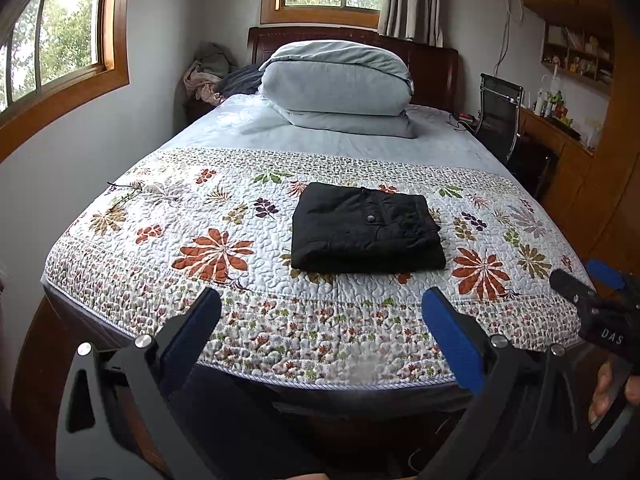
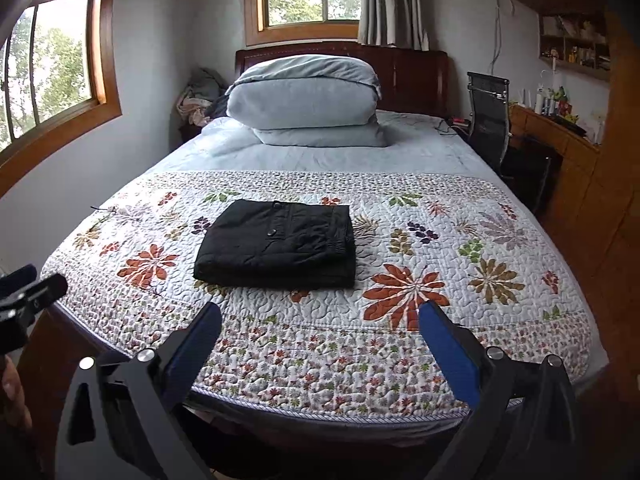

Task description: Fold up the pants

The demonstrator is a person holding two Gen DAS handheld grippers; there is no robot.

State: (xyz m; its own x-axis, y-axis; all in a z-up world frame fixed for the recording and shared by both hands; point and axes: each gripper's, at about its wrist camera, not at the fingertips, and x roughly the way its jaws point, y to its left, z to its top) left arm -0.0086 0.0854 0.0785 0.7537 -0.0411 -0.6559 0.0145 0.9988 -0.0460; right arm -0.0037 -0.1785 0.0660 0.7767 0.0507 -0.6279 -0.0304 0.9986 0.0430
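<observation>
Black pants (image 1: pixel 366 229) lie folded into a compact rectangle on the floral quilt (image 1: pixel 192 216), a button showing on top. In the right wrist view the same folded pants (image 2: pixel 280 245) sit left of centre. My left gripper (image 1: pixel 322 304) hangs open over the foot of the bed, well short of the pants, nothing between its blue pads. My right gripper (image 2: pixel 320 316) is likewise open and empty, held back from the bed's near edge. The right gripper (image 1: pixel 588 296) shows at the right edge of the left wrist view, held by a hand (image 1: pixel 612 392).
A folded grey duvet (image 1: pixel 336 88) is stacked at the headboard. A black chair (image 1: pixel 498 114) and a wooden desk (image 1: pixel 560 144) stand right of the bed. Clothes are piled in the far left corner (image 1: pixel 208 76). A wall with windows runs along the bed's left side.
</observation>
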